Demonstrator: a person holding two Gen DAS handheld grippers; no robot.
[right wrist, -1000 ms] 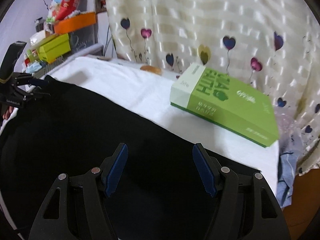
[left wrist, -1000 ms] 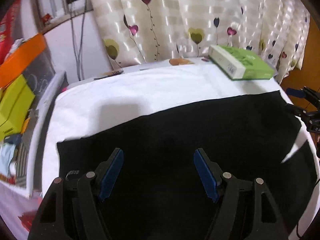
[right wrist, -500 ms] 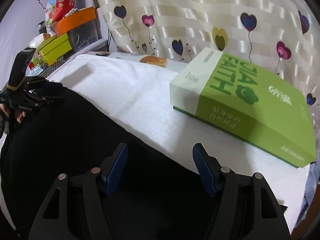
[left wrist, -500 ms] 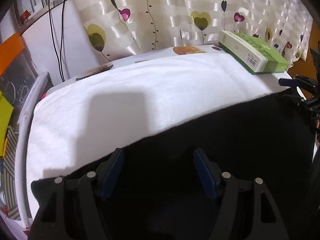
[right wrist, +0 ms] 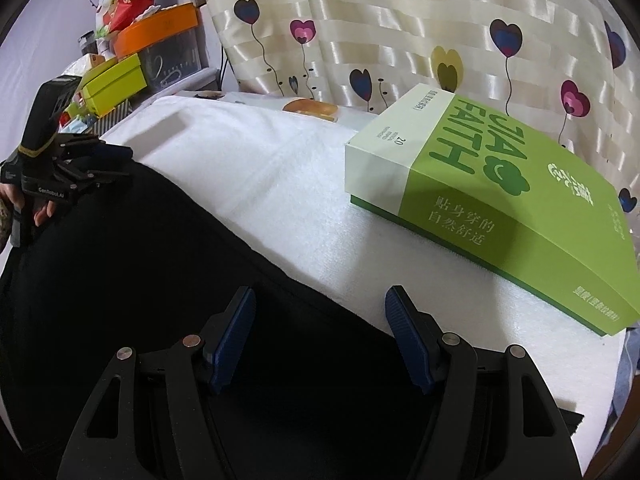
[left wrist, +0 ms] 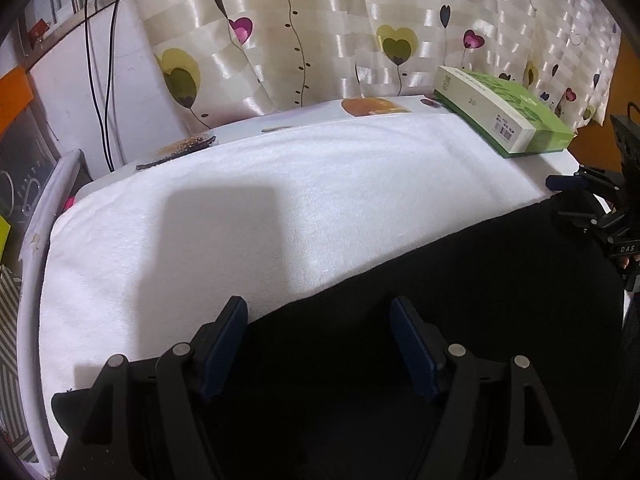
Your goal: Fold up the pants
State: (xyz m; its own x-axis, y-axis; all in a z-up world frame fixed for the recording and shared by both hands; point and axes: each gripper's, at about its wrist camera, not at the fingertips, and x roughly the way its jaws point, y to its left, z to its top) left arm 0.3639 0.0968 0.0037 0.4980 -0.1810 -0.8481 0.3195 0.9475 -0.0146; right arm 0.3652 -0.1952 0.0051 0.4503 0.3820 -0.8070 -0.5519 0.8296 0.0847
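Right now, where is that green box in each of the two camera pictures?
Left wrist view: green box sits far right, at the towel's back edge.
Right wrist view: green box fills the right, close up.
Shared landmark: the heart curtain behind it.

- One pair of black fabric pants (left wrist: 420, 288), spread under and ahead of both pairs of fingers.
- One white terry towel (left wrist: 240, 208), ahead of the fingers.
- One flat green-and-cream cardboard box (right wrist: 492, 200), ahead and right of the right fingers.
- Two black two-finger grippers with blue pads: the left gripper (left wrist: 318, 344) and the right gripper (right wrist: 320, 332).
- One cream heart-print curtain (left wrist: 320, 28), far beyond the fingertips.
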